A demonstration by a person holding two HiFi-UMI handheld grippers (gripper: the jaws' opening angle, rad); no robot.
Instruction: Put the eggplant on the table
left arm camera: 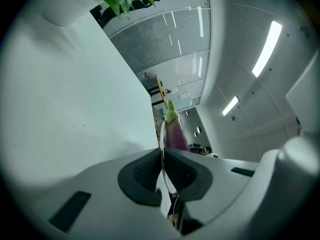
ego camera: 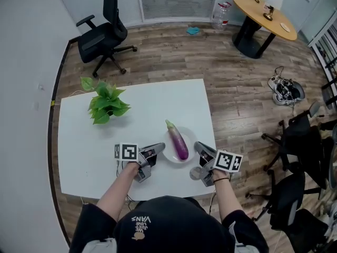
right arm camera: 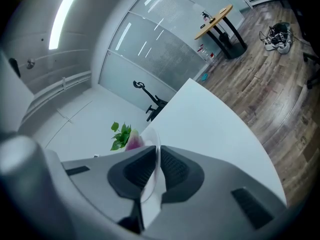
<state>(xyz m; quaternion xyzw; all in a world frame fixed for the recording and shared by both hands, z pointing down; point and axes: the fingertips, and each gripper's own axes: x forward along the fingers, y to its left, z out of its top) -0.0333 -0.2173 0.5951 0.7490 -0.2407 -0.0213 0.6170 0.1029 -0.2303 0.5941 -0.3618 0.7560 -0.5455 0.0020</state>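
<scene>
A purple eggplant (ego camera: 178, 141) with a green stem lies on a small white plate (ego camera: 169, 141) near the front edge of the white table (ego camera: 95, 152). My left gripper (ego camera: 161, 148) is shut on the plate's left rim and my right gripper (ego camera: 197, 147) on its right rim. In the left gripper view the thin rim (left arm camera: 161, 149) runs between the dark pads, with the eggplant (left arm camera: 175, 131) beyond. The right gripper view shows the rim (right arm camera: 156, 161) pinched the same way, and a bit of the eggplant (right arm camera: 134, 142) past it. Whether the plate touches the table I cannot tell.
A potted green plant (ego camera: 107, 101) stands on the table's back left. Behind the table are a black office chair (ego camera: 102, 36) and a round wooden table (ego camera: 263, 9). More dark chairs (ego camera: 300, 141) stand on the wooden floor to the right.
</scene>
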